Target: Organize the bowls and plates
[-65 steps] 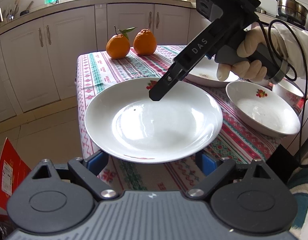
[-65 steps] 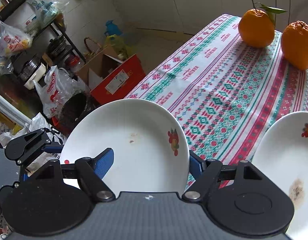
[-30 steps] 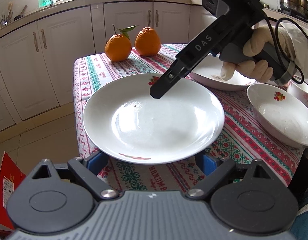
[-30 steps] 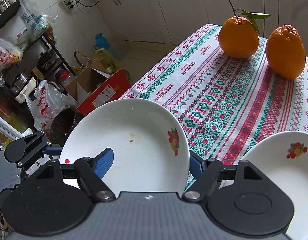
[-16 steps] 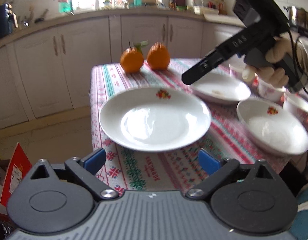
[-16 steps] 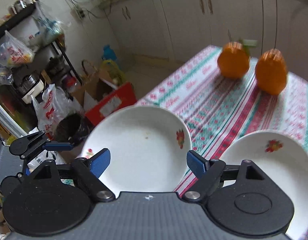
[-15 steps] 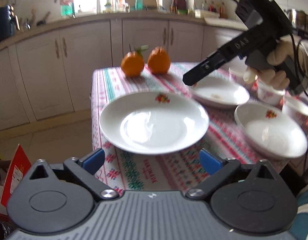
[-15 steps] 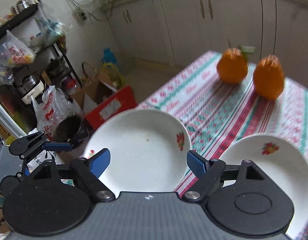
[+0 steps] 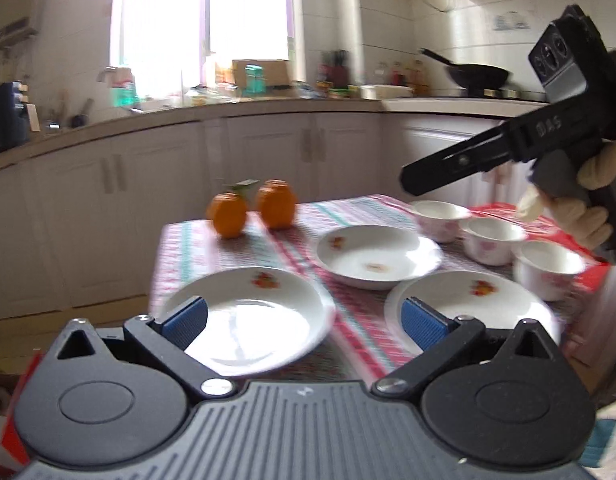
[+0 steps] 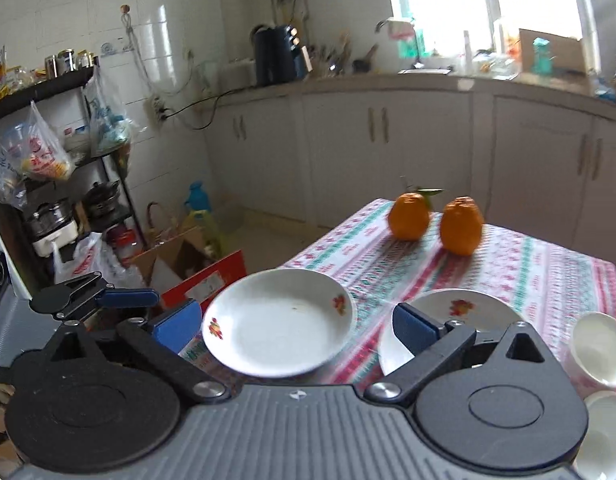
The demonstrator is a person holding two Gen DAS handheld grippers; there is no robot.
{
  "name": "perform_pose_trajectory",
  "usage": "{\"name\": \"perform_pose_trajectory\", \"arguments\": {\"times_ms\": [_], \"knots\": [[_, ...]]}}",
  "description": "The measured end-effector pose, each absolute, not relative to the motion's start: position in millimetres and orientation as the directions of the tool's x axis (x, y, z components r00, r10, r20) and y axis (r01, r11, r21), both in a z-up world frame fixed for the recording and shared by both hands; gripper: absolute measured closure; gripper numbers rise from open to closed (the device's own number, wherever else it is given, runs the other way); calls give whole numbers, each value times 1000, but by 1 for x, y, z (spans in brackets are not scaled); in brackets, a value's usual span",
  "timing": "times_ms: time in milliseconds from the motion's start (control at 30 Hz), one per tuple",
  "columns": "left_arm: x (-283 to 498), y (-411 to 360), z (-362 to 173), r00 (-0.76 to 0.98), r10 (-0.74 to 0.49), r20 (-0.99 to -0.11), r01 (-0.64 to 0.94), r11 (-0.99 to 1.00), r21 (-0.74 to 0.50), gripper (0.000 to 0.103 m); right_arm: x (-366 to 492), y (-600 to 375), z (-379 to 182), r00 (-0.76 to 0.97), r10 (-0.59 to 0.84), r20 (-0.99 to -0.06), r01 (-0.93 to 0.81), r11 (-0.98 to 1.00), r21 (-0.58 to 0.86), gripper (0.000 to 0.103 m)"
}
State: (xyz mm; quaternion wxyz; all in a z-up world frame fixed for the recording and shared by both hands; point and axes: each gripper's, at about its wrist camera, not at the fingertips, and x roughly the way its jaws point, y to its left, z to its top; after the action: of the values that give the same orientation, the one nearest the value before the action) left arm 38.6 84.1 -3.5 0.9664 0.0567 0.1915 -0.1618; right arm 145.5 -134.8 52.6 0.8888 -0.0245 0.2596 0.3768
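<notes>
Three white plates with fruit prints lie on the patterned tablecloth: a near-left plate [image 9: 248, 316] overhanging the table's edge, a far plate [image 9: 378, 256] and a near-right plate [image 9: 476, 304]. Three small white bowls [image 9: 494, 238] stand at the right. My left gripper [image 9: 304, 320] is open and empty, held back above the near edge. My right gripper [image 10: 294, 326] is open and empty, raised above the table; it also shows in the left wrist view [image 9: 456, 164], high at the right. The near-left plate [image 10: 280, 320] and far plate [image 10: 456, 312] show below it.
Two oranges [image 9: 252, 210] sit at the far left of the table [image 9: 188, 248]. White kitchen cabinets [image 10: 388, 152] and a cluttered counter run behind. A red box [image 10: 212, 280], bags and a shelf rack [image 10: 68, 200] stand on the floor left of the table.
Both grippers have pulled back and up from the near-left plate, which now lies untouched on the table. The views have tilted up toward the kitchen.
</notes>
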Motion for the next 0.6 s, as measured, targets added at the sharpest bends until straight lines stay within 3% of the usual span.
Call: {"name": "perform_pose_trajectory", "arguments": {"times_ms": [100, 367, 600], "knots": [[34, 63, -7, 869, -273, -413, 330, 941, 73, 1, 130, -152, 47, 635, 605, -481, -641, 760, 109, 0], [31, 30, -27, 796, -363, -484, 413, 911, -4, 1, 99, -183, 21, 684, 479, -551, -540, 840, 60, 0], [31, 16, -38, 733, -424, -532, 482, 875, -34, 1, 85, -203, 1, 660, 459, -594, -518, 851, 83, 0]]}}
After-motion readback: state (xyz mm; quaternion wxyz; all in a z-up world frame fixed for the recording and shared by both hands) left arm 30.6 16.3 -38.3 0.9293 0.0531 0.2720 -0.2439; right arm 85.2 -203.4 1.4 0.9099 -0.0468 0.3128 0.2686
